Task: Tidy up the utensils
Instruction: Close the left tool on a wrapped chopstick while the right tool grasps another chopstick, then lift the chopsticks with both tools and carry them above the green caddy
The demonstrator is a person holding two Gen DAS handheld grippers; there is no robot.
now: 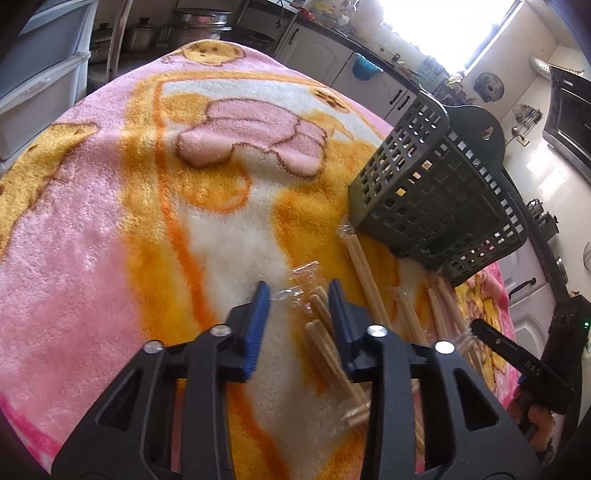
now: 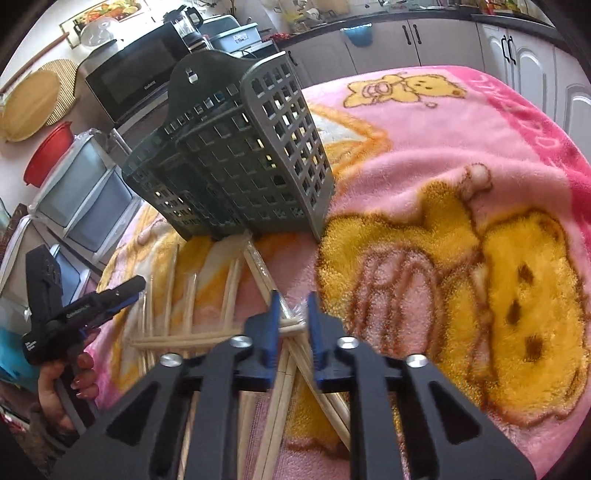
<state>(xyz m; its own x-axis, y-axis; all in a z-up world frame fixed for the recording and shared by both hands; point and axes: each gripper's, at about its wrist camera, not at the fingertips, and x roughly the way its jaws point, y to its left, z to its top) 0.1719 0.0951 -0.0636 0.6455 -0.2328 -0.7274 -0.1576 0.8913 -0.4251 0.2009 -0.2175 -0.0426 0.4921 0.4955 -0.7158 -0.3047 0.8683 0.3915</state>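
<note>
Several pairs of wooden chopsticks in clear wrappers (image 1: pixel 325 332) lie scattered on a pink and yellow blanket (image 1: pixel 110 221), also seen in the right wrist view (image 2: pixel 229 295). A dark green perforated utensil holder (image 1: pixel 436 195) stands just beyond them; it also shows in the right wrist view (image 2: pixel 236 170). My left gripper (image 1: pixel 299 295) is open, its blue fingers straddling one wrapped pair. My right gripper (image 2: pixel 291 306) is open above a crossed wrapped pair (image 2: pixel 291 328), with nothing gripped. The left gripper also shows at the left of the right wrist view (image 2: pixel 125 291).
The blanket (image 2: pixel 443 184) covers the whole table. Kitchen cabinets (image 1: pixel 317 51), pots (image 1: pixel 140 33) and a microwave (image 2: pixel 136 74) stand beyond the table. White storage drawers (image 2: pixel 81 199) stand near the table's edge.
</note>
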